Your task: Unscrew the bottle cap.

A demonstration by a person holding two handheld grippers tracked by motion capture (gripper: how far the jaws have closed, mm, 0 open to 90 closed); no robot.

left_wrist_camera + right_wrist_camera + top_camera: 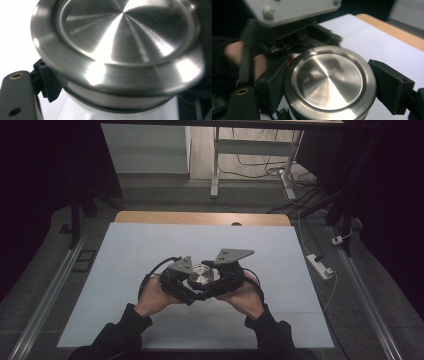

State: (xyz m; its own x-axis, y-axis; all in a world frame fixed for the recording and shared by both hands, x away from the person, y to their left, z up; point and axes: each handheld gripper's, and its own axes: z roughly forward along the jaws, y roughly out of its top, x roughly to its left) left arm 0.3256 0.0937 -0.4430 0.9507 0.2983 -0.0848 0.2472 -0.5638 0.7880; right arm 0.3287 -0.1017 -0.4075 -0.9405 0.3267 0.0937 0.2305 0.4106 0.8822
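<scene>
lid (201, 275) | between both jaws; left gripper (181, 281) | right gripper (218, 281) clamped

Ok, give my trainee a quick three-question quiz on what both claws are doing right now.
1. True or false: the metal lid sits on a glass jar.
2. Which claw grips the lid? A) left claw B) right claw C) neither
3. Fill in: the work happens over a white ____ on the wooden table.

Key: 1 true. 2 B, its pads press the lid's rim on both sides; the left claw clamps the jar below. 3 sheet.
</scene>
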